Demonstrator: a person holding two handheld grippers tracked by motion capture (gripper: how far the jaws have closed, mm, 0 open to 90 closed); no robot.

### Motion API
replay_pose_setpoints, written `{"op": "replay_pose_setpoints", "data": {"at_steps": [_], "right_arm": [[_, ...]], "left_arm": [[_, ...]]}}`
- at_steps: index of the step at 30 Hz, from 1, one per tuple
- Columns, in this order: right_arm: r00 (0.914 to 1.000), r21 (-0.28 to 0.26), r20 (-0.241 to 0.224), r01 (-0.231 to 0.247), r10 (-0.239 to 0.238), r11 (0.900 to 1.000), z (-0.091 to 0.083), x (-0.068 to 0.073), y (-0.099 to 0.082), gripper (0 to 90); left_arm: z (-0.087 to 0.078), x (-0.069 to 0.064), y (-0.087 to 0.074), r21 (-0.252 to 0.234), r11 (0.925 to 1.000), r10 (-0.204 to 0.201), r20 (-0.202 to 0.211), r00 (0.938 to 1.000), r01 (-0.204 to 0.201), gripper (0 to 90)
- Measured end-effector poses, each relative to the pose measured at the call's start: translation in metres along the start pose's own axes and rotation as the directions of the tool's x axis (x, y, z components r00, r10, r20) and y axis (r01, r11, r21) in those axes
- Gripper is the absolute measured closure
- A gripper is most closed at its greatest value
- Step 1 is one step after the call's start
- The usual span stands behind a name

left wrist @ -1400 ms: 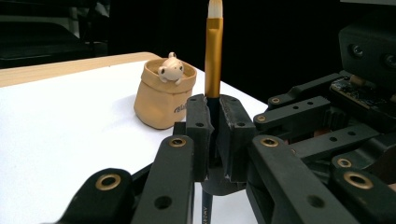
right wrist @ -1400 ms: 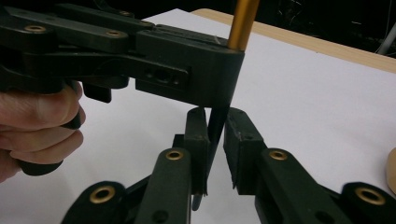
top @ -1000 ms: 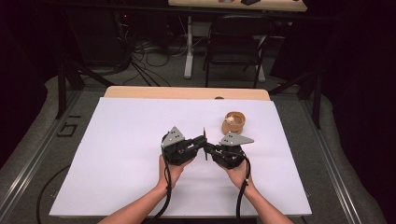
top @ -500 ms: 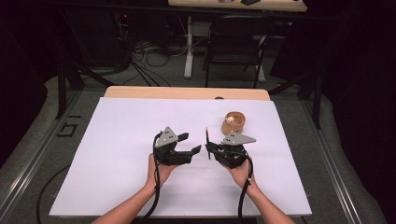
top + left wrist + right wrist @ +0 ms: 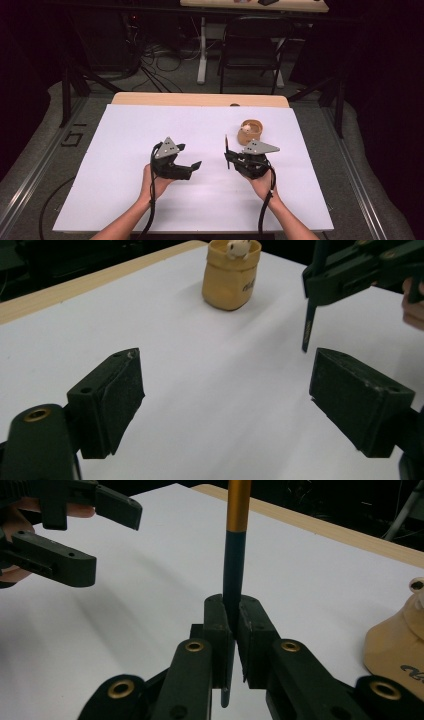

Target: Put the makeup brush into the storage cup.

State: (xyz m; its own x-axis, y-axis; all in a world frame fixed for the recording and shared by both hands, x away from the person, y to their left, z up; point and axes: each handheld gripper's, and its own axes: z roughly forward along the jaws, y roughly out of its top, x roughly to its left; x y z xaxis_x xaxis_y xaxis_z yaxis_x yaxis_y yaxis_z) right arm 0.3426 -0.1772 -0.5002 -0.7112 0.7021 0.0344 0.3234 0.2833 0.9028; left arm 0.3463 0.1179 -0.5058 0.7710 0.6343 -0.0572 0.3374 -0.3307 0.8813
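Observation:
A dark pencil (image 5: 234, 560) with an orange upper section stands upright in my right gripper (image 5: 233, 625), whose pads are shut on its lower part. From above, the pencil (image 5: 226, 145) rises at the left tip of the right gripper (image 5: 228, 160). My left gripper (image 5: 189, 156) sits a short way to the left, apart from the pencil. Its jaws have just been opening and nothing is between them. Past the left gripper (image 5: 225, 400) I see the pencil (image 5: 309, 325) hanging from the right gripper (image 5: 350, 277). The right gripper view also takes in the left gripper (image 5: 107, 537).
A tan pouch (image 5: 250, 131) with a small white figure in it stands just behind the right gripper; the pouch (image 5: 230, 277) is upright. The white board (image 5: 125, 150) covers the table, with a wooden strip (image 5: 200, 99) at its far edge. A chair (image 5: 250, 45) stands beyond.
My left gripper has opened and drawn away to the left from the pencil. The right gripper has stayed put with the pencil in it.

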Motion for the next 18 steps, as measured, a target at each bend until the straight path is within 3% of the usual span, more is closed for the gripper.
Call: {"op": "replay_pose_setpoints", "data": {"at_steps": [13, 18], "right_arm": [[0.9997, -0.007, 0.026, -0.001, 0.002, 1.0000, -0.011, -0.009, 0.001, 84.2], [0.9994, -0.002, 0.035, 0.002, -0.002, 1.0000, -0.017, -0.013, 0.000, 84.3]], "left_arm": [[-0.025, 0.019, -0.021, 0.070, 0.9975, -0.004, -0.052, 0.9987, 0.007, 7.6], [-0.030, 0.023, -0.029, 0.086, 0.9961, -0.014, -0.049, 0.9987, 0.018, 5.3]]}}
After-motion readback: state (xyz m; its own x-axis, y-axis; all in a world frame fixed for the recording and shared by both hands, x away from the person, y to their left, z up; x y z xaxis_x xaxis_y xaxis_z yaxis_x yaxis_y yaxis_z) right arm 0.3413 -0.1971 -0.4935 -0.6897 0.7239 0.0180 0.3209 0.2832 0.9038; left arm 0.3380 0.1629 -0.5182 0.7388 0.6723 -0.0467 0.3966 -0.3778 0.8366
